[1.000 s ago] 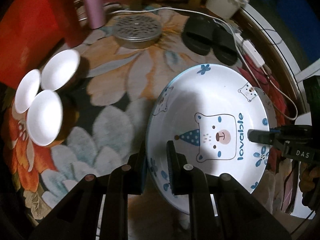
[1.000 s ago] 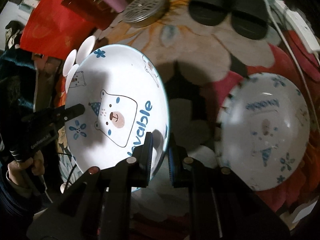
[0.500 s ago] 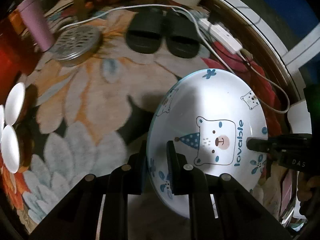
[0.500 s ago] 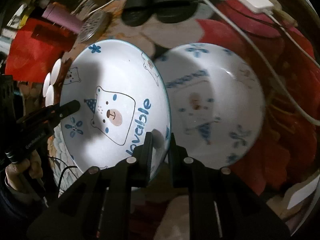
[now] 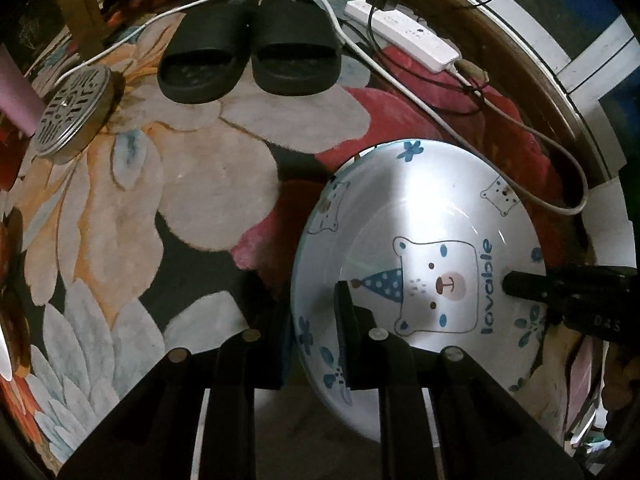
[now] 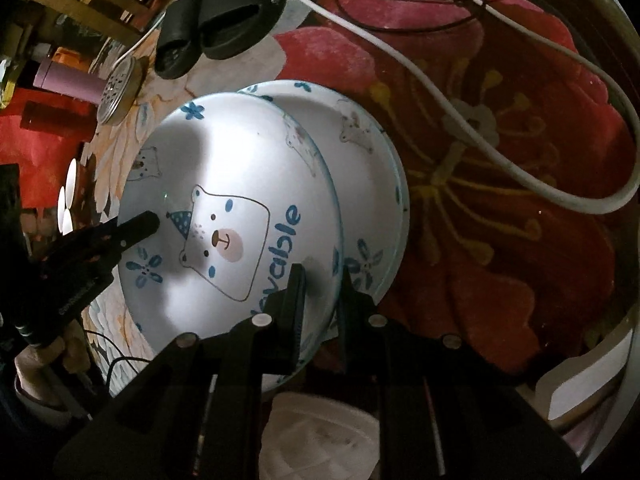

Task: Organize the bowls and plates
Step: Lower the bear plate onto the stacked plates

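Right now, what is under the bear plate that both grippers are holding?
In the right wrist view, a second bear plate lies directly beneath the held bear plate, on the floral carpet. Only its right part shows; the rest is covered, and whether they touch is unclear.

The top plate (image 6: 224, 216) sits over a second plate (image 6: 372, 184) on the rug (image 5: 192, 184), with the left claw (image 5: 314, 336) on its left rim, the right claw (image 6: 320, 304) on its right rim, and slippers (image 5: 252, 56) far behind.

Bear-print plate (image 6: 224, 208) above matching plate (image 6: 372, 184)
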